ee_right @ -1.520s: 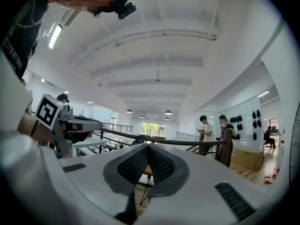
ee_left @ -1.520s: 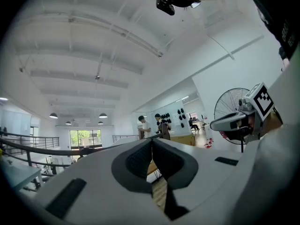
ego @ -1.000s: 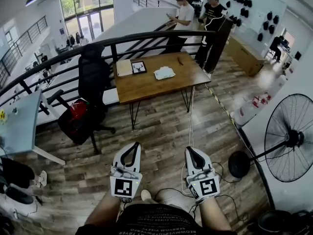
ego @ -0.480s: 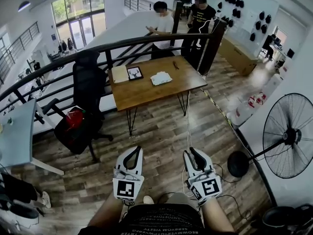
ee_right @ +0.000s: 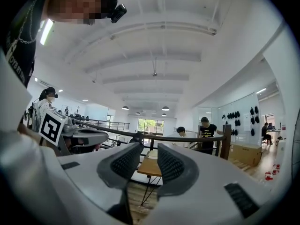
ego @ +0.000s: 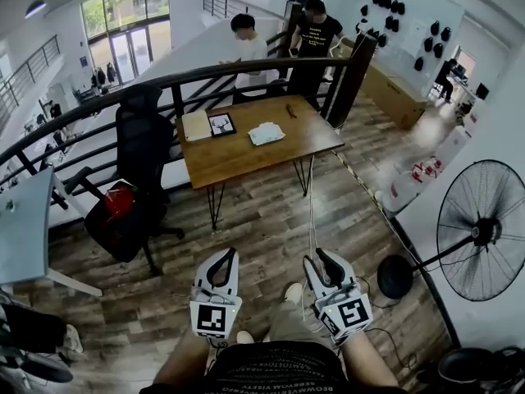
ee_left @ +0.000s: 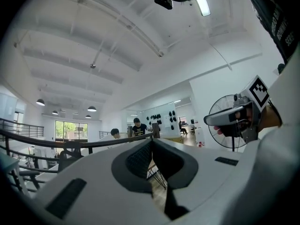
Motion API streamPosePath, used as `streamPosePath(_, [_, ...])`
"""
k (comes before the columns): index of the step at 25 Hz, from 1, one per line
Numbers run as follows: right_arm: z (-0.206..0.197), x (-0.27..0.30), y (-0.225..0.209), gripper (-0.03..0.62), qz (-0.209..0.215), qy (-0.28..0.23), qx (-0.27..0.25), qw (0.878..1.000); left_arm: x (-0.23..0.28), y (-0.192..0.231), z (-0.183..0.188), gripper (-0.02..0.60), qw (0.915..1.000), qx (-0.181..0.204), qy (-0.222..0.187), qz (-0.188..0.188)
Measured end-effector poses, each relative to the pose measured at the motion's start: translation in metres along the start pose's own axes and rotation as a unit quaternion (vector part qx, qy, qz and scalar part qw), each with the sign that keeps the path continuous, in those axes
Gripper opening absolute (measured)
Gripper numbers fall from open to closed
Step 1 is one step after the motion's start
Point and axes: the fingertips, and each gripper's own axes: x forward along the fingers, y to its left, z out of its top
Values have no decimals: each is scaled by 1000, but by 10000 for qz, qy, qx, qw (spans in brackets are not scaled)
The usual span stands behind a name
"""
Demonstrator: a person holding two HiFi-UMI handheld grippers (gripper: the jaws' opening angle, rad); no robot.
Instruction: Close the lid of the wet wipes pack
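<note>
Left gripper jaws together, empty; right gripper jaws have just been opening, now wide, empty. White pack lies on far table; lid too small to read.

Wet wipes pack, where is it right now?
Head view: the white pack lies on the wooden table ahead, right of the dark-framed tablet.

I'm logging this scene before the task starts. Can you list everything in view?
wooden table: one, brown, centre, by the railing
wet wipes pack: one, white, on table
framed picture: one, dark-edged, on table's left part
office chair: one, black, left of table
standing fan: one, black, right
people: two, beyond the railing
left tool: one, white-grey, lower left, shut, empty
right tool: one, white-grey, lower right, jaws just opening, nothing between them
</note>
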Motion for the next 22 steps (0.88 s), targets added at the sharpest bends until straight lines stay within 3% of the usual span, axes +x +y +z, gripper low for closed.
streamPosePath(10, [-26, 36, -53, 126, 142, 39, 199, 9997, 64, -9, -8, 28, 9998, 157, 91, -12])
streamPosePath(15, [-31, 68, -89, 126, 287, 50, 266, 9992, 107, 0, -2, 28, 9996, -136, -64, 233])
streamPosePath(22, [-34, 112, -134, 126, 386, 71, 197, 9990, 168, 9, -7, 28, 9996, -71, -47, 284])
